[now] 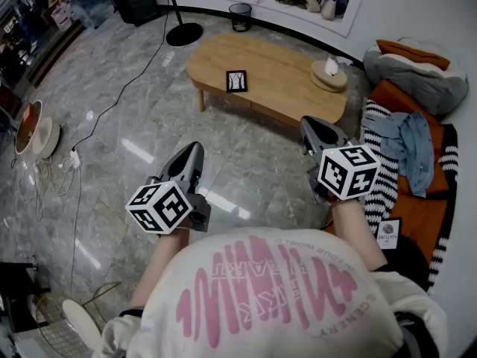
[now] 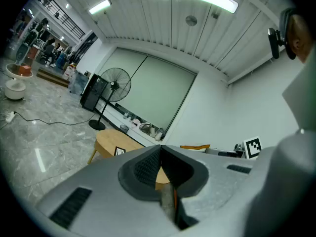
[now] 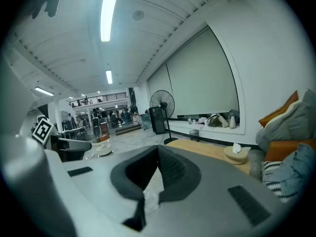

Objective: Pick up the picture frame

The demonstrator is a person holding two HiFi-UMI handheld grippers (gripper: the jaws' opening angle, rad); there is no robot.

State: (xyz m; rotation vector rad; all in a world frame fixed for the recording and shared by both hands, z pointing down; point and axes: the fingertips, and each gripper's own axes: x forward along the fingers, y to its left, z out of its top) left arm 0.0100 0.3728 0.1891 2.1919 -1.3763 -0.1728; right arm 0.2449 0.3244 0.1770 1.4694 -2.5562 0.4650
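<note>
A small black picture frame (image 1: 236, 81) lies flat on the oval wooden coffee table (image 1: 283, 73), left of its middle. It shows small in the left gripper view too, as the picture frame (image 2: 119, 151) on the table's near edge. Both grippers hang over the floor, well short of the table. My left gripper (image 1: 197, 149) is shut, its jaws meeting at the tips with nothing between them. My right gripper (image 1: 311, 123) is shut and empty as well, close to the table's near right end.
A wooden tissue holder (image 1: 329, 74) sits on the table's right end. A sofa with cushions and clothes (image 1: 406, 148) stands at the right. A fan stand base (image 1: 183, 33), a bin (image 1: 240, 16) and floor cables (image 1: 112, 110) lie beyond and left.
</note>
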